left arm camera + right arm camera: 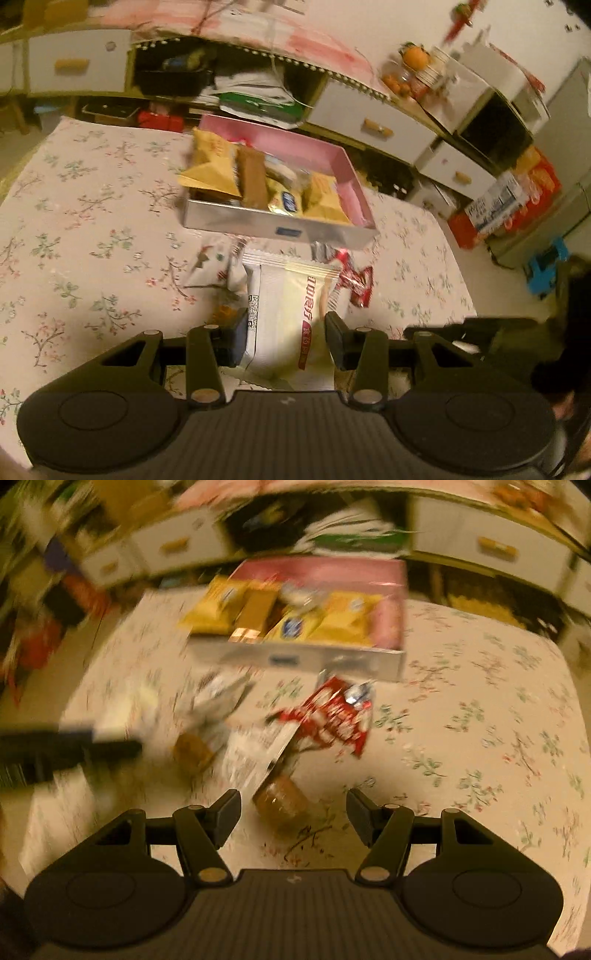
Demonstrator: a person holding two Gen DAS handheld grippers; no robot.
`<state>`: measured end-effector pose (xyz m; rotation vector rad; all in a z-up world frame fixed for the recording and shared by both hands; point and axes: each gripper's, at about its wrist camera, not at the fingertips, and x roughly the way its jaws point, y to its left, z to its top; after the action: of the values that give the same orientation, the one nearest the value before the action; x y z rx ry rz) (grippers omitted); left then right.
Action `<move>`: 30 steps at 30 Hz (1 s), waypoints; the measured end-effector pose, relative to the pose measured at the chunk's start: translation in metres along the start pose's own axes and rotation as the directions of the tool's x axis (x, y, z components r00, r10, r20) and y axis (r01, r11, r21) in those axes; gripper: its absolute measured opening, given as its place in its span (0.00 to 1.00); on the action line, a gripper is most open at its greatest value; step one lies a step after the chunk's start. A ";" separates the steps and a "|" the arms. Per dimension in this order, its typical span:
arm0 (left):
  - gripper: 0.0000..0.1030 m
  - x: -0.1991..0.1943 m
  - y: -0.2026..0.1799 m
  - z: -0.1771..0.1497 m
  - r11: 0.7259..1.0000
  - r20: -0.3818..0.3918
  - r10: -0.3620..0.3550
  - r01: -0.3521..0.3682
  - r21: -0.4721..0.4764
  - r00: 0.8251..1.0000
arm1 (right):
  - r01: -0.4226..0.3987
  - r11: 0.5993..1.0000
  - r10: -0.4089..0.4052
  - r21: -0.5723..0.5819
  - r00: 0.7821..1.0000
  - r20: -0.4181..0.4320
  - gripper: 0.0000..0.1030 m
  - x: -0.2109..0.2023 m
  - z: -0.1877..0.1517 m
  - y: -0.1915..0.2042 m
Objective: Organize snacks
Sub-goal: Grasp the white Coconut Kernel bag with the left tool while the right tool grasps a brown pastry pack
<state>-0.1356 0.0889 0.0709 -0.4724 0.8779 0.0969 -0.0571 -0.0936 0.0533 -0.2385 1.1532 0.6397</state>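
Note:
My left gripper (286, 341) is shut on a white snack packet (291, 314) with red lettering, held above the floral tablecloth (92, 221). Ahead stands a silver box with a pink inside (332, 155), holding several yellow and brown snack packs. A red wrapper (356, 284) lies near the box front. In the blurred right wrist view my right gripper (293, 814) is open over a brown round snack (282, 806) in clear wrap. Beyond it lie the red wrapper (332, 720), a white packet (218, 698) and the box (391, 616). The left gripper (74, 746) shows at the left edge.
White drawers with wooden handles (376, 127) and cluttered shelves (229, 92) stand behind the table. Oranges (415, 59) sit on the counter at the right. A red carton (517, 206) and a blue stool (546, 266) stand on the floor to the right.

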 end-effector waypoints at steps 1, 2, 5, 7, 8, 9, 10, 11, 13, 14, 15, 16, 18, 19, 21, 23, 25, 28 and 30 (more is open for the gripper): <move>0.47 -0.001 0.001 0.001 1.000 0.005 0.005 -0.004 -0.005 1.000 | 0.001 0.999 -0.001 -0.038 1.000 -0.012 0.58 0.004 -0.002 0.005; 0.47 -0.001 0.003 0.002 1.000 0.008 0.006 -0.006 -0.012 1.000 | 0.005 0.997 -0.007 -0.076 1.000 -0.022 0.58 0.009 -0.003 0.010; 0.47 -0.004 0.006 0.003 1.000 0.016 0.006 -0.005 -0.028 1.000 | 0.025 0.985 -0.035 -0.171 0.998 -0.056 0.58 0.023 -0.009 0.021; 0.48 -0.006 0.008 0.004 0.999 0.021 0.010 -0.009 -0.033 1.000 | 0.030 0.974 -0.046 -0.223 0.997 -0.066 0.58 0.031 -0.013 0.027; 0.48 -0.006 0.009 0.005 0.999 0.022 0.012 -0.011 -0.035 1.000 | 0.035 0.971 -0.051 -0.236 0.997 -0.065 0.58 0.035 -0.014 0.029; 0.48 -0.006 0.010 0.006 0.999 0.022 0.013 -0.013 -0.035 1.000 | 0.044 0.968 -0.061 -0.248 0.996 -0.062 0.58 0.038 -0.015 0.030; 0.48 -0.005 0.011 0.006 0.999 0.020 0.014 -0.013 -0.037 1.000 | 0.051 0.964 -0.068 -0.260 0.996 -0.055 0.57 0.041 -0.015 0.031; 0.48 -0.006 0.011 0.006 0.999 0.019 0.012 -0.011 -0.040 1.000 | 0.057 0.961 -0.071 -0.272 0.996 -0.045 0.57 0.043 -0.015 0.031; 0.48 -0.006 0.011 0.006 0.999 0.022 0.013 -0.012 -0.039 1.000 | 0.081 0.951 -0.090 -0.299 0.996 -0.017 0.58 0.048 -0.016 0.032; 0.48 -0.006 0.012 0.006 0.999 0.023 0.015 -0.014 -0.038 1.000 | 0.094 0.944 -0.104 -0.317 0.994 -0.015 0.58 0.052 -0.018 0.034; 0.48 -0.005 0.012 0.006 0.999 0.023 0.017 -0.016 -0.039 1.000 | 0.100 0.931 -0.115 -0.352 0.993 -0.024 0.56 0.057 -0.021 0.038; 0.48 -0.006 0.012 0.006 0.999 0.023 0.018 -0.017 -0.042 1.000 | 0.098 0.914 -0.122 -0.393 0.992 -0.035 0.50 0.062 -0.024 0.042; 0.48 -0.007 0.015 0.008 0.999 0.026 0.020 -0.018 -0.051 0.999 | 0.076 0.895 -0.099 -0.440 0.995 -0.030 0.35 0.061 -0.027 0.049; 0.48 -0.008 0.016 0.009 0.998 0.030 0.020 -0.019 -0.055 0.999 | 0.054 0.899 -0.081 -0.434 0.996 -0.043 0.31 0.058 -0.024 0.052; 0.48 -0.010 0.017 0.010 0.998 0.038 0.023 -0.021 -0.061 0.999 | 0.022 0.917 -0.051 -0.399 0.997 -0.062 0.31 0.052 -0.020 0.054; 0.48 -0.011 0.019 0.010 0.998 0.042 0.025 -0.022 -0.065 0.999 | 0.000 0.928 -0.025 -0.373 0.998 -0.062 0.31 0.042 -0.016 0.055; 0.48 -0.013 0.020 0.010 0.997 0.043 0.027 -0.024 -0.068 0.999 | -0.021 0.939 -0.001 -0.345 0.998 -0.065 0.31 0.033 -0.014 0.054; 0.48 -0.013 0.019 0.010 0.997 0.044 0.034 -0.031 -0.065 0.998 | -0.023 0.947 0.006 -0.322 0.998 -0.056 0.31 0.021 -0.014 0.052; 0.48 -0.012 0.018 0.009 0.998 0.043 0.037 -0.034 -0.059 0.998 | -0.019 0.953 0.004 -0.301 0.999 -0.051 0.31 0.012 -0.015 0.049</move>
<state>-0.1417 0.1107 0.0787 -0.5072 0.8419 0.1651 -0.0941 -0.0571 0.0437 -0.5106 1.1028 0.8246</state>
